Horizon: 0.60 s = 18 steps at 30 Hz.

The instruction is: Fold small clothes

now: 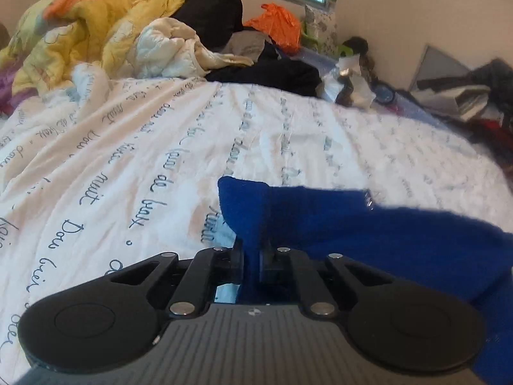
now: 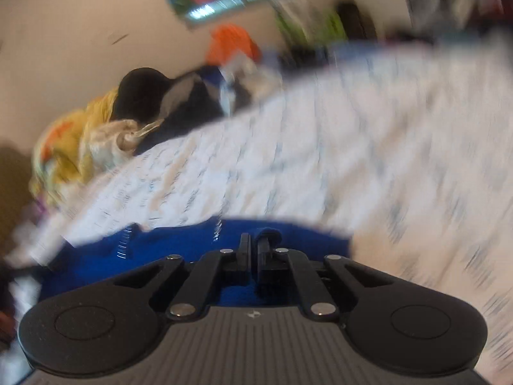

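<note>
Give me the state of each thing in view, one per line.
left tongs: shut on blue garment
right tongs: shut on blue garment
blue garment: pinched by both tongs, lifted off the bedsheet at the left tongs
bedsheet: spread, wrinkled
yellow quilt: bunched

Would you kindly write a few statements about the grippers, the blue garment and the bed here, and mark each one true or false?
1. The left gripper is shut on the blue garment. True.
2. The right gripper is wide open, well away from the blue garment. False: its fingers are nearly together, with blue cloth at them.
3. The bedspread is plain white. False: it has handwritten-style lettering on it.
4. A yellow quilt is heaped at the far end of the bed. True.
5. The right wrist view is sharper than the left. False: it is blurred.
</note>
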### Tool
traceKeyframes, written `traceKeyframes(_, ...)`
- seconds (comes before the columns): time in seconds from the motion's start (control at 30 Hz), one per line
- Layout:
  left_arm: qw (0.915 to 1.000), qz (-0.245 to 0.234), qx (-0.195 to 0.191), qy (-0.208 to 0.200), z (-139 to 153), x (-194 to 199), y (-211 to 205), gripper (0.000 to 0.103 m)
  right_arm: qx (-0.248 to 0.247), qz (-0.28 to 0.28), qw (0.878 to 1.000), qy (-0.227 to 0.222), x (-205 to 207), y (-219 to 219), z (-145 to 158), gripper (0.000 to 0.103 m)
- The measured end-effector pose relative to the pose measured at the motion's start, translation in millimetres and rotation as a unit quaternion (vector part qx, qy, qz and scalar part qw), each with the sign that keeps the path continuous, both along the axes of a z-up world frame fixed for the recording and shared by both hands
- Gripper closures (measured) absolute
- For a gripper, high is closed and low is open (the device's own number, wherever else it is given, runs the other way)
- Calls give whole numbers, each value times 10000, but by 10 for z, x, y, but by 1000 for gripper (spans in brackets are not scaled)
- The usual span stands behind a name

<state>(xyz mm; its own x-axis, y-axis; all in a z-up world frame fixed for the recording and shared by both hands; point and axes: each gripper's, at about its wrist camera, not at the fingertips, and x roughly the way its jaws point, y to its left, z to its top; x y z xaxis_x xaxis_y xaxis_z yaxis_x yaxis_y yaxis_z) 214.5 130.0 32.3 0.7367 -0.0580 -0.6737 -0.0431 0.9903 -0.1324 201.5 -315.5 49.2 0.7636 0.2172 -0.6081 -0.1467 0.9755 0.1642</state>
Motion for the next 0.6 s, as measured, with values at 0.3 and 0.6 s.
traceKeyframes(0.3, 9936, -84, 431, -1037, 294, -653, -301, 17, -637, -509, 9949, -587, -412, 195, 34, 79)
traceKeyframes(0.6, 9918, -918, 800, -400, -260, -437, -809, 13, -561, 446, 9974, -45, -179, 696, -368, 51)
